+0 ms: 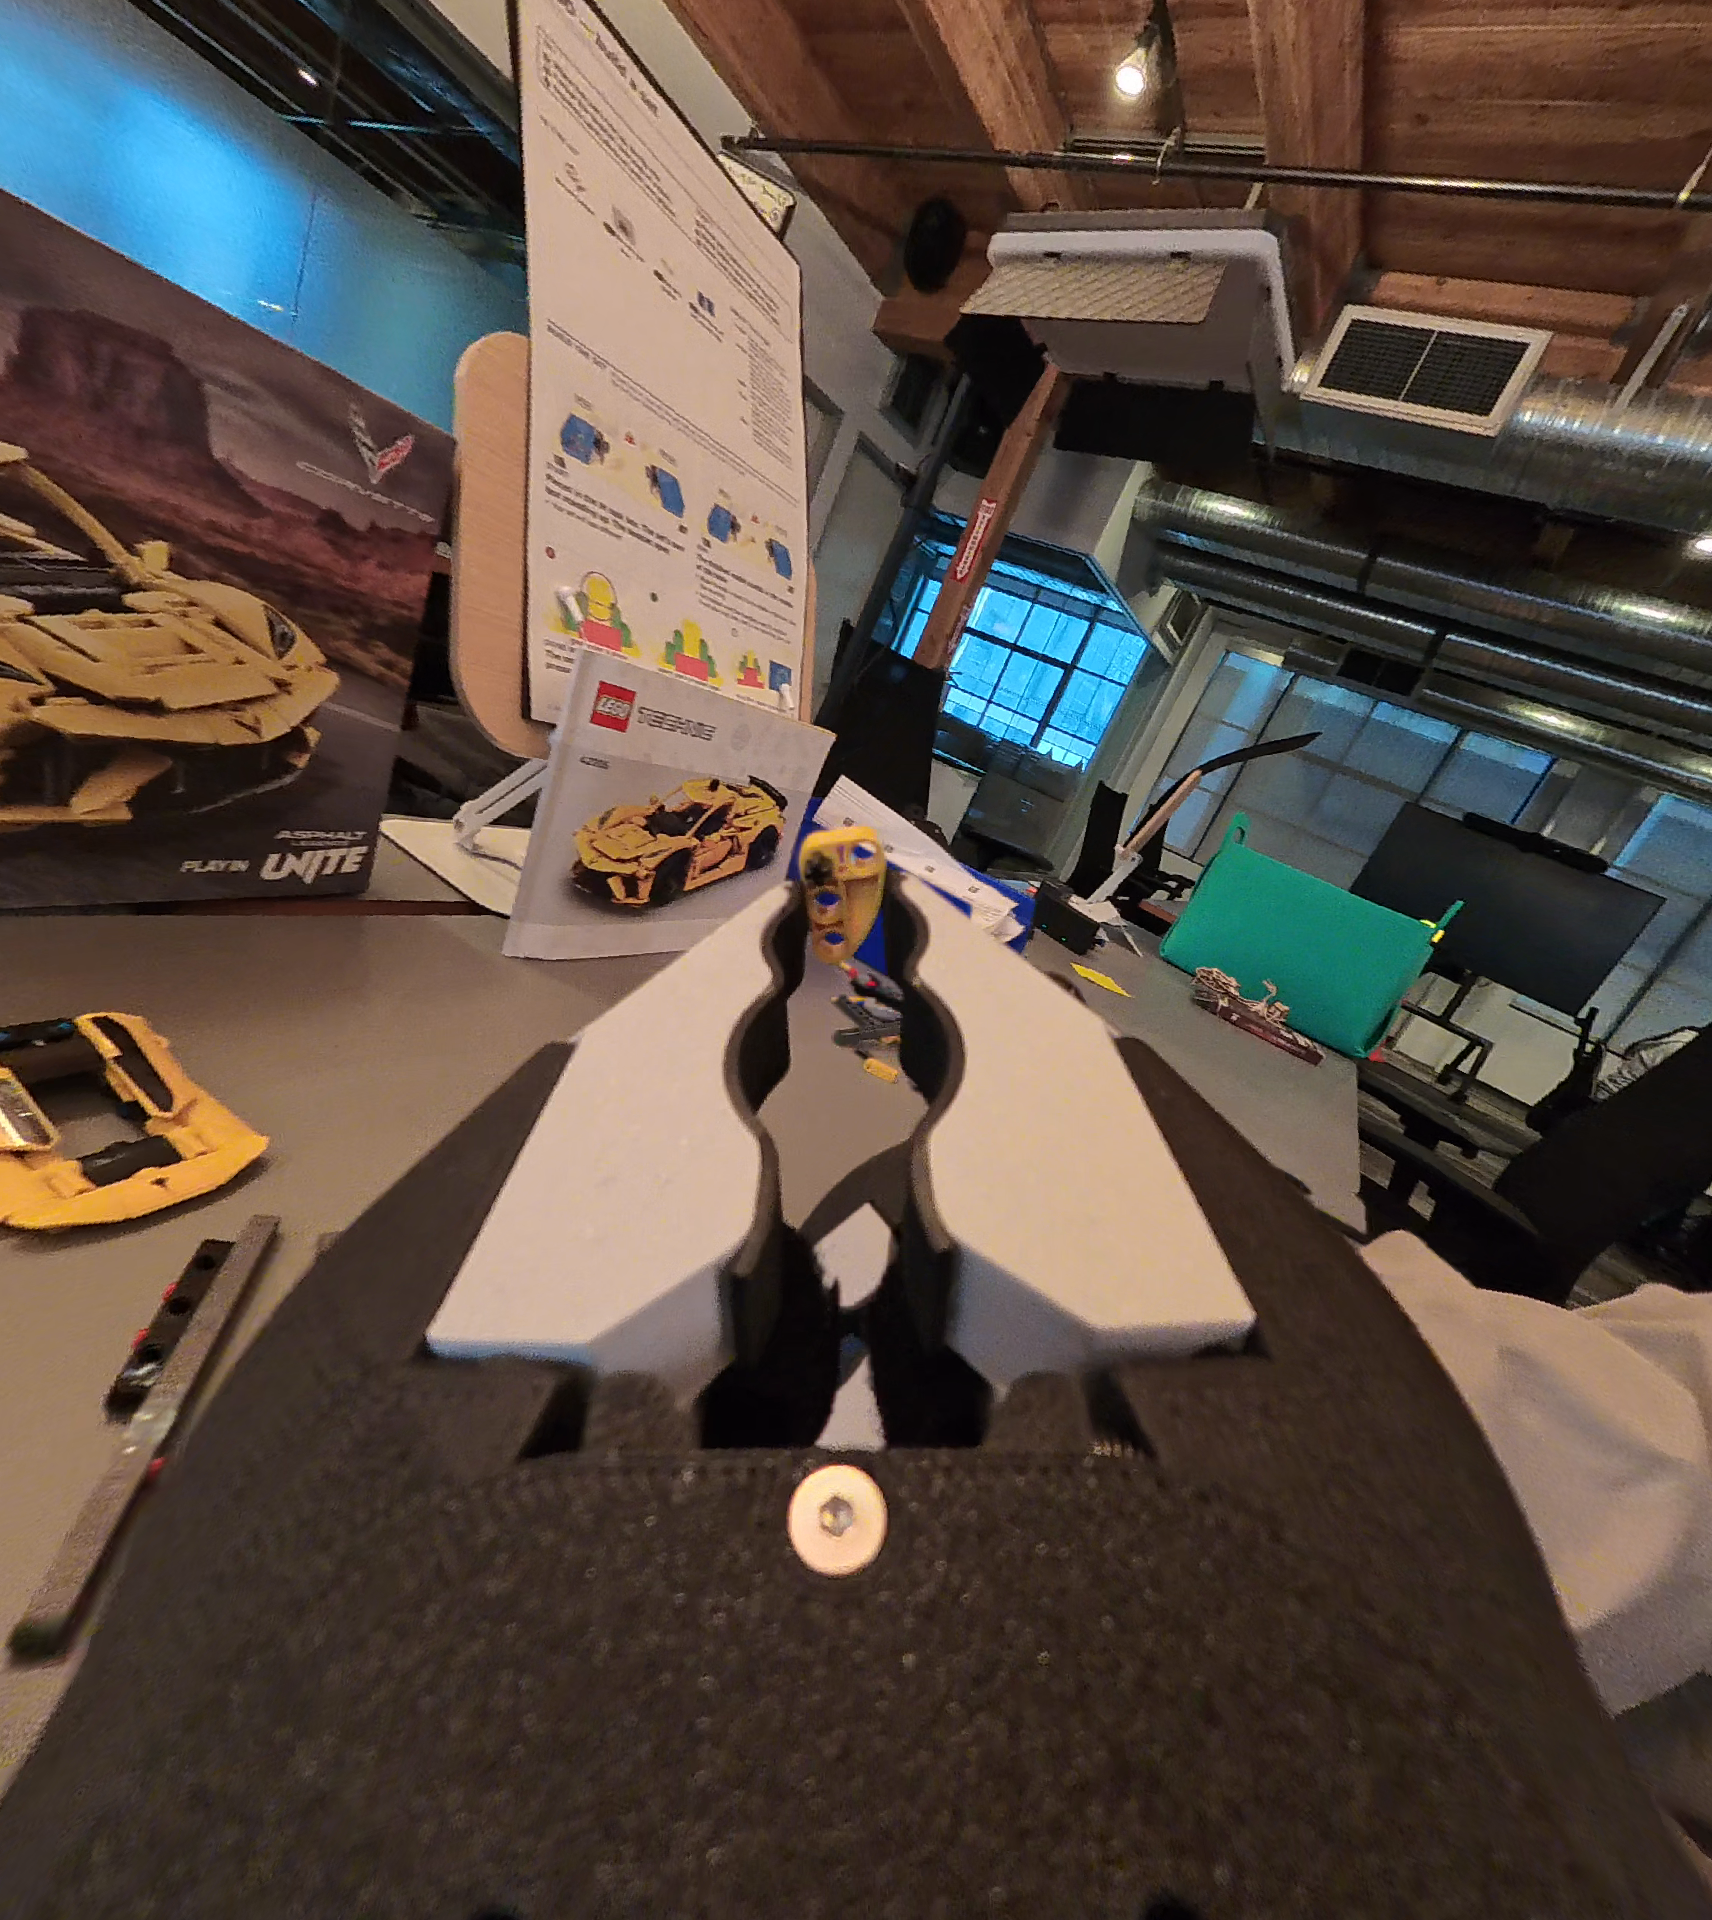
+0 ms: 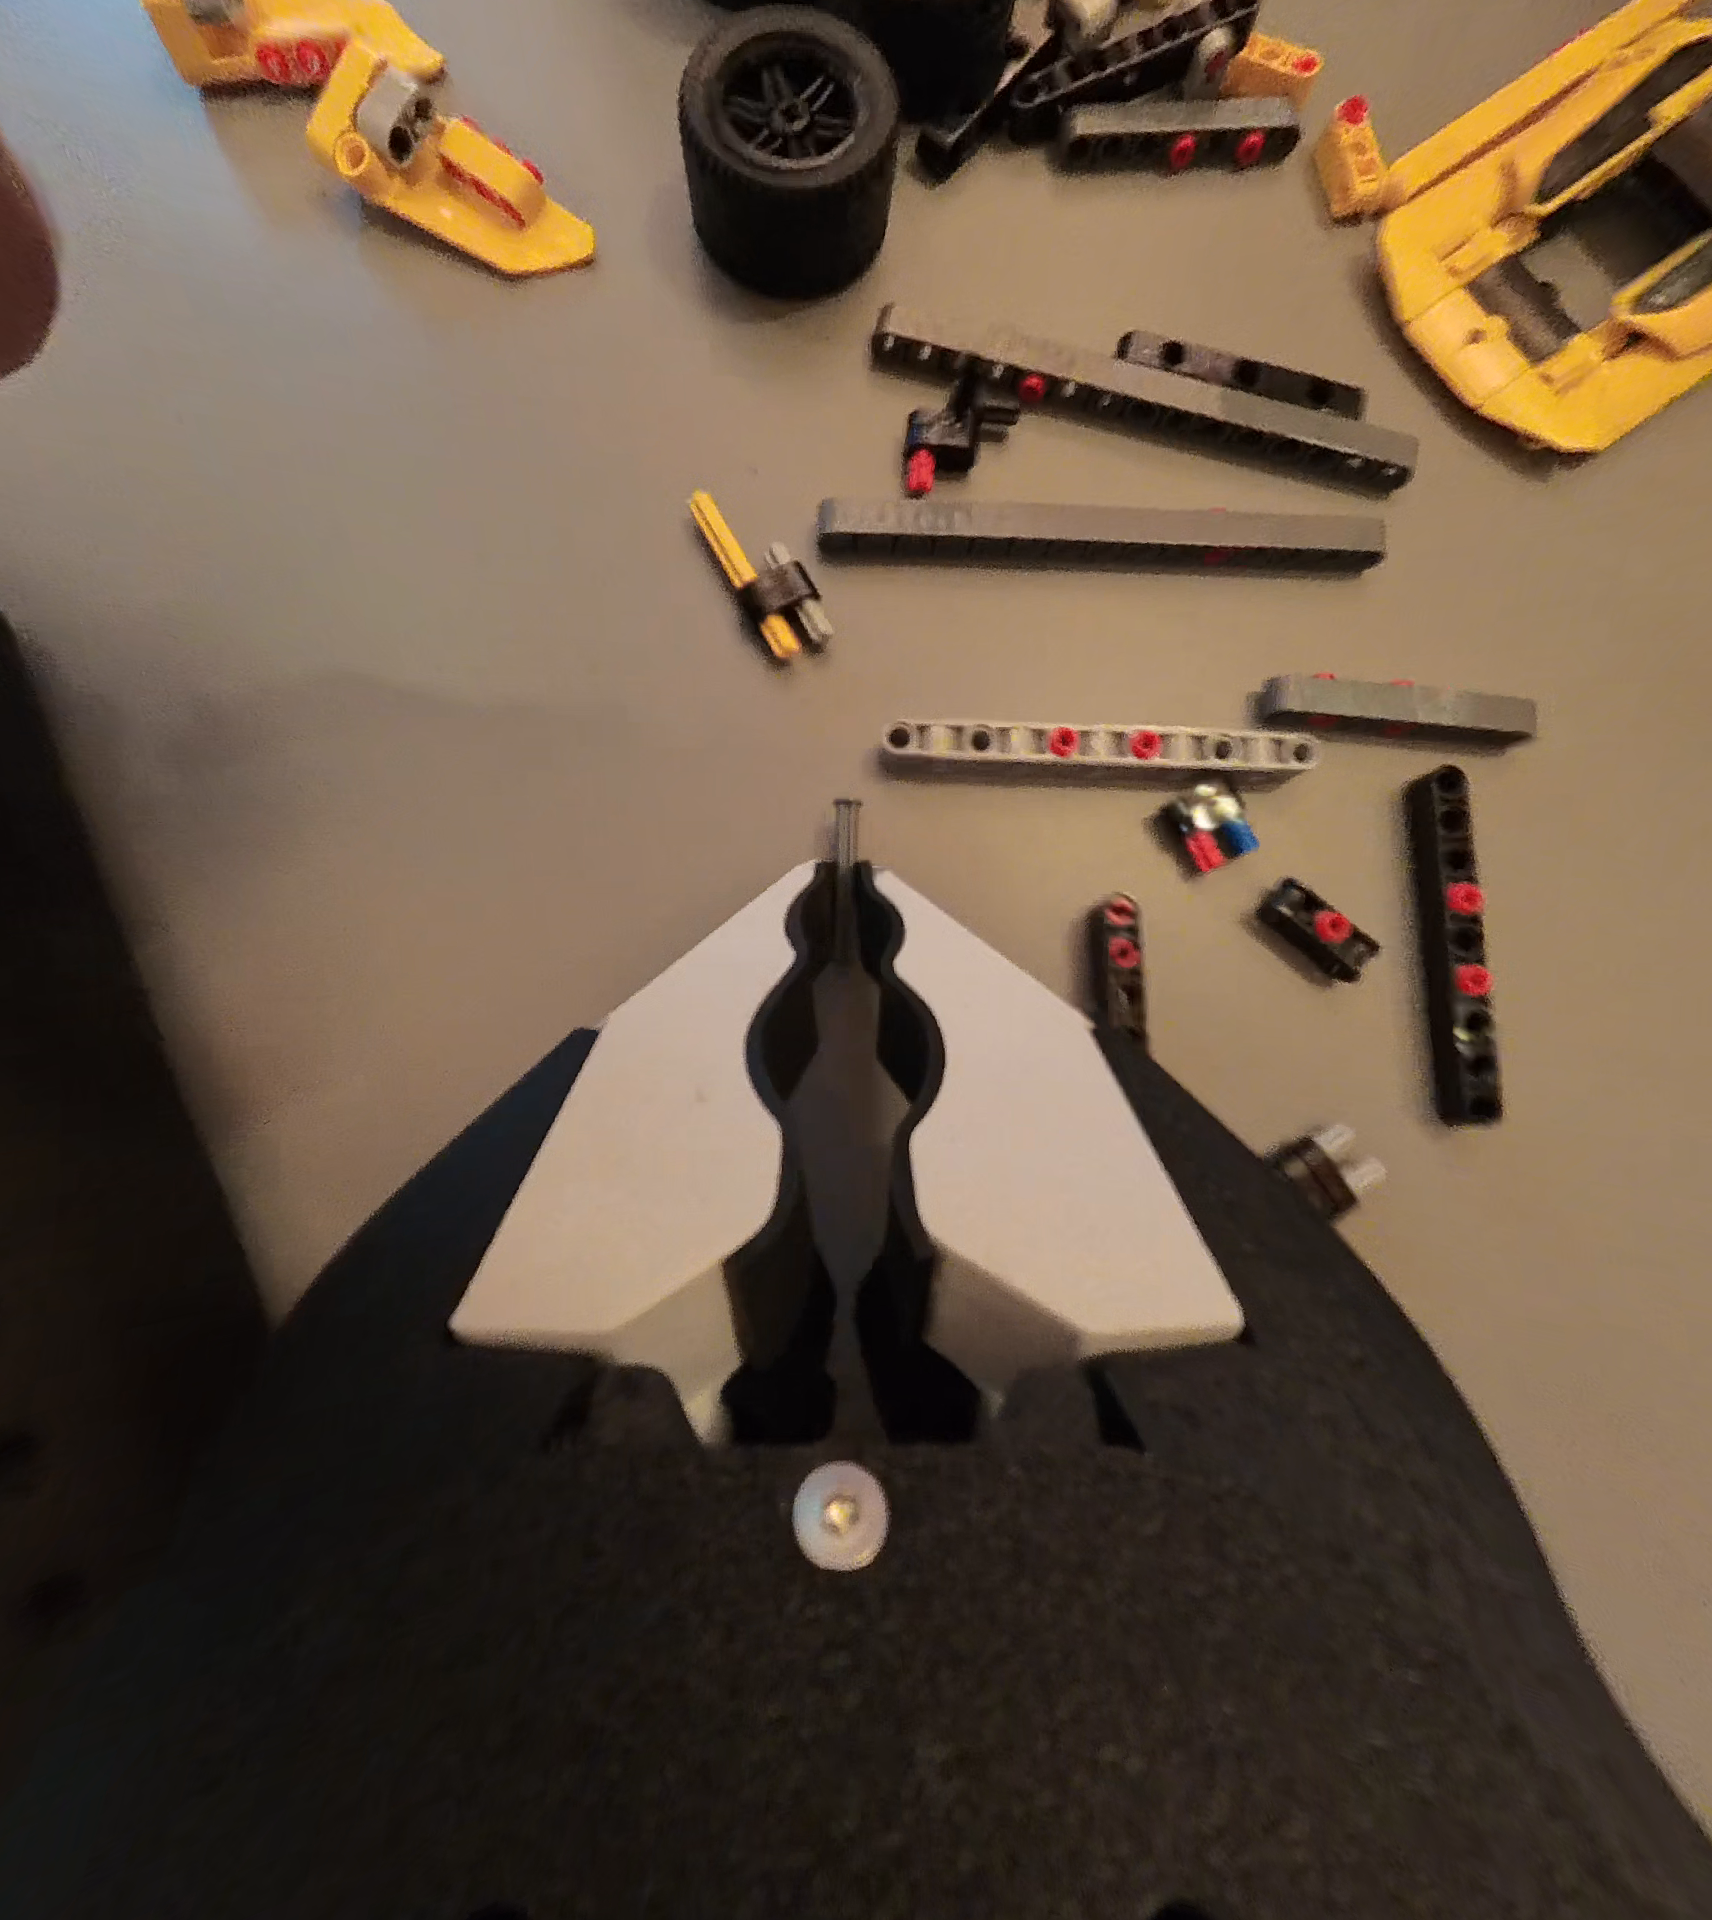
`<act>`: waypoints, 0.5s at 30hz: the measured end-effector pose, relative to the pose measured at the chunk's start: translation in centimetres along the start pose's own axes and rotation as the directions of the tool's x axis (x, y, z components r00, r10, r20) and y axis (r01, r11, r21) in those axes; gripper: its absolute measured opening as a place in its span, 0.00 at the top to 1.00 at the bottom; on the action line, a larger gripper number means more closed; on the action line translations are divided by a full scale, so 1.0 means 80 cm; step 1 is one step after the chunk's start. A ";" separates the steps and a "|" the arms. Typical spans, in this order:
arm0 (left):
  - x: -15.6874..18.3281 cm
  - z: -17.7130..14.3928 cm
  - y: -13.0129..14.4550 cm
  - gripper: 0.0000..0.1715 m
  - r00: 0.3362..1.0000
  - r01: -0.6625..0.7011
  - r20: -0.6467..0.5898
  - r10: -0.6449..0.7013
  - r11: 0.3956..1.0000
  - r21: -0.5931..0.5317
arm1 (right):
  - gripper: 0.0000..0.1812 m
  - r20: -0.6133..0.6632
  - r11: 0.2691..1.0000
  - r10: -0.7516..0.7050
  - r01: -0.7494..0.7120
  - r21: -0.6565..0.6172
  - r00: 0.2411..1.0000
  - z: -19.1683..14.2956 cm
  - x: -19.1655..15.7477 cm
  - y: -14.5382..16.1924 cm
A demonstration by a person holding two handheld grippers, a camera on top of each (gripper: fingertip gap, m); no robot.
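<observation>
My left gripper (image 1: 839, 902) is shut on a small yellow toy-brick piece with blue pins (image 1: 839, 883), held upright above the grey table (image 1: 332, 1039). My right gripper (image 2: 846, 868) is shut on a thin dark grey axle pin (image 2: 846, 828) that sticks out past the tips, above the table (image 2: 416, 727). A light grey holed beam with red pins (image 2: 1096, 745) lies just ahead and to the right of the right gripper's tips.
A yellow car-body assembly (image 1: 52, 1122) lies left, also at the right wrist view's top right (image 2: 1600, 239). A black tyre (image 2: 790, 156), long dark beams (image 2: 1101, 535), a yellow axle with connector (image 2: 758, 582) and small black pieces (image 2: 1451, 945) are scattered. A toy-set box (image 1: 135, 582), booklet (image 1: 665, 821) and instruction board (image 1: 665, 416) stand behind. There is about 20 cm between the tips of the two grippers.
</observation>
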State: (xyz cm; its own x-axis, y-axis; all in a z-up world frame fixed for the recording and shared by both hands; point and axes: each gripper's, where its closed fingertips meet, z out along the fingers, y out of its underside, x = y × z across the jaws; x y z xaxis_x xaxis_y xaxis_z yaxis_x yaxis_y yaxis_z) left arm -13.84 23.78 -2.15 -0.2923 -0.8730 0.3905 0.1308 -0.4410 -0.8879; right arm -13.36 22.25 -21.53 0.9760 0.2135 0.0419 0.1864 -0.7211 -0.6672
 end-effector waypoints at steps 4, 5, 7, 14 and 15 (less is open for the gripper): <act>0.018 0.010 0.007 0.92 1.000 0.001 -0.016 -0.002 0.999 -0.051 | 0.98 -0.084 0.989 0.088 -0.076 0.130 0.993 -0.076 0.051 0.012; 0.021 0.015 0.009 0.92 1.000 0.007 -0.013 -0.008 0.998 -0.065 | 0.98 -0.128 0.984 0.118 -0.098 0.150 0.985 -0.102 0.075 0.024; 0.028 0.032 0.014 0.92 0.998 0.058 -0.011 -0.059 0.994 -0.097 | 0.98 -0.231 0.969 0.199 -0.156 0.193 0.952 -0.163 0.135 0.057; 0.076 0.145 0.080 0.92 0.994 0.032 -0.082 -0.073 0.911 -0.412 | 0.98 -0.526 0.888 0.454 -0.415 0.198 0.720 -0.339 0.320 0.253; 0.078 0.160 0.091 0.92 0.995 0.011 -0.083 -0.053 0.898 -0.439 | 0.98 -0.544 0.881 0.463 -0.430 0.197 0.700 -0.350 0.331 0.274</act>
State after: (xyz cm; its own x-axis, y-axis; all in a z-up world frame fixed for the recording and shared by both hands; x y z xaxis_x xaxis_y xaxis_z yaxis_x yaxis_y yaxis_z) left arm -2.61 12.48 -3.07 -0.3766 -0.8279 0.4157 -0.3020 -0.3145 -0.8999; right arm 19.70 -6.38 -14.25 0.8302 -0.5433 0.1249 -0.2780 -0.5976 -0.7521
